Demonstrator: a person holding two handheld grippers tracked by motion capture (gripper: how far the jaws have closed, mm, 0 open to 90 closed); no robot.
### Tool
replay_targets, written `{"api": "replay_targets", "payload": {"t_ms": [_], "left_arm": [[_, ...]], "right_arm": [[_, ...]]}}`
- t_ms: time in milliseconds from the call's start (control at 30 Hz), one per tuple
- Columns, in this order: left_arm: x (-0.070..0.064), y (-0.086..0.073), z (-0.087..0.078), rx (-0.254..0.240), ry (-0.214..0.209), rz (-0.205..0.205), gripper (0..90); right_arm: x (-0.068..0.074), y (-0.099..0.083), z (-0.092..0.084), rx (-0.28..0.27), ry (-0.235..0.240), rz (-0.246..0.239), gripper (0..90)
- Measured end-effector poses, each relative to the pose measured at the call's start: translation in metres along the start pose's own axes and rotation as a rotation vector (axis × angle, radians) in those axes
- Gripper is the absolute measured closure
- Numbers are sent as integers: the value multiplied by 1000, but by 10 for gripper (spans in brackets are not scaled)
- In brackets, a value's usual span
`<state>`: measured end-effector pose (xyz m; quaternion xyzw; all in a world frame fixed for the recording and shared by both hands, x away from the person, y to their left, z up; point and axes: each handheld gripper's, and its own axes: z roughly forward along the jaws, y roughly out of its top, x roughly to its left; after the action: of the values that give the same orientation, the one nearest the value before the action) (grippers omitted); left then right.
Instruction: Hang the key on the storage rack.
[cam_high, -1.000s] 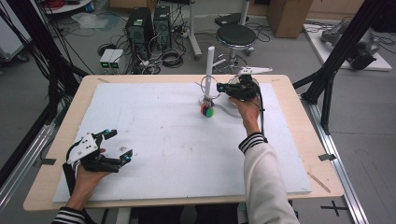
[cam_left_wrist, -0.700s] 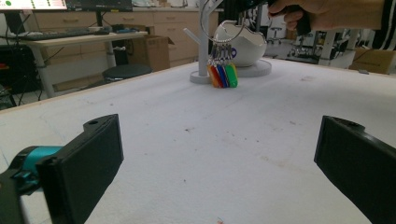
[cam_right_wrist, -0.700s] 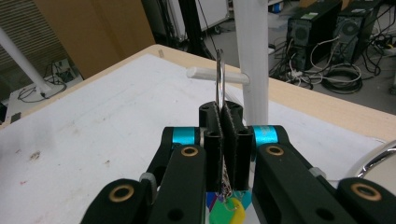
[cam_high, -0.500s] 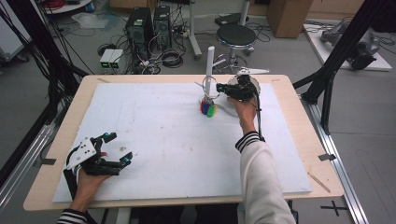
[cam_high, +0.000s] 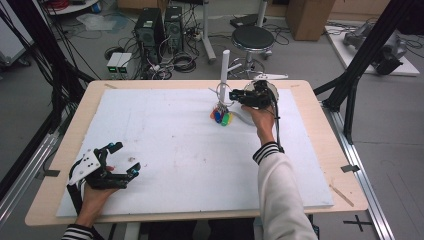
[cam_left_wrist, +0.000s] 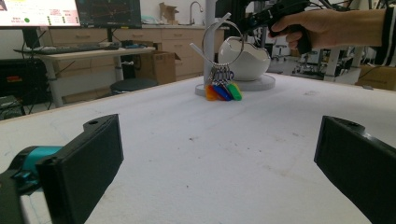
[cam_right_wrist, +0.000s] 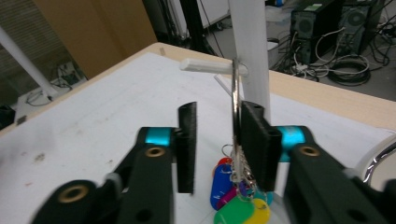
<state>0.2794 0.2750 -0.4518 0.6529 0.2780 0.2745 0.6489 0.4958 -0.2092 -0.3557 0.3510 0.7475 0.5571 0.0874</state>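
While the large steel key ring (cam_right_wrist: 235, 116) with its bunch of bright plastic tags (cam_high: 220, 117) already hung over the white horizontal peg (cam_right_wrist: 205, 65) of the white upright post (cam_high: 224, 65), the hanging looked all but done; what seemed left was to draw the tool back. The right gripper (cam_right_wrist: 217, 144) stood at about one o'clock on the white foam-covered table (cam_high: 165, 150), its black jaws parted with a clear gap, the thin wire ring lying against the inner face of one jaw and not pinched. In the right gripper view the ring passed over the peg, and the tags, smooth oval pieces in blue, red, green, yellow and purple, dangled below on small chain links. Just behind the post sat a glossy white bowl (cam_left_wrist: 245, 58) on a round base. The left gripper (cam_high: 107, 167) rested at about eight o'clock, well apart from the post, its flat matte jaws spread wide and holding nothing. The table surface looked grainy and lightly scuffed, with a pale wooden rim.
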Motion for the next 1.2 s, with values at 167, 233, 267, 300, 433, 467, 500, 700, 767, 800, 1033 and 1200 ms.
{"api": "replay_targets", "payload": {"t_ms": [167, 233, 267, 300, 433, 467, 500, 700, 767, 800, 1033, 1200], "left_arm": [[0, 0, 0, 3, 1, 6, 17], [0, 0, 0, 3, 5, 2, 17], [0, 0, 0, 3, 5, 3, 17], [0, 0, 0, 3, 6, 6, 17], [-2, 0, 0, -4, 14, 13, 17], [-2, 0, 0, -5, 14, 13, 17], [-2, 0, 0, -3, 15, 13, 17], [-2, 0, -1, 1, 18, 19, 17], [-2, 0, -1, 1, 19, 19, 17], [-2, 0, -1, 0, 19, 19, 17], [-3, 0, -1, -1, 19, 19, 17], [-3, 0, -2, 1, 17, 19, 17]], "right_arm": [[10, 5, -12, 29, -13, -23, 277], [17, 7, -16, 67, -66, -74, 94], [22, 7, -19, 74, -103, -103, 38], [26, 8, -23, 80, -108, -119, 9], [35, 3, -44, 29, -45, -168, 8], [37, 1, -52, 18, -34, -182, 8], [38, -1, -57, 16, -29, -187, 8], [43, -29, -92, -10, -9, -235, 8], [43, -44, -102, -29, 8, -239, 8], [43, -49, -105, -27, 13, -230, 8], [43, -94, -126, -123, 11, -222, 8], [42, -120, -133, -168, -13, -215, 8]]}}
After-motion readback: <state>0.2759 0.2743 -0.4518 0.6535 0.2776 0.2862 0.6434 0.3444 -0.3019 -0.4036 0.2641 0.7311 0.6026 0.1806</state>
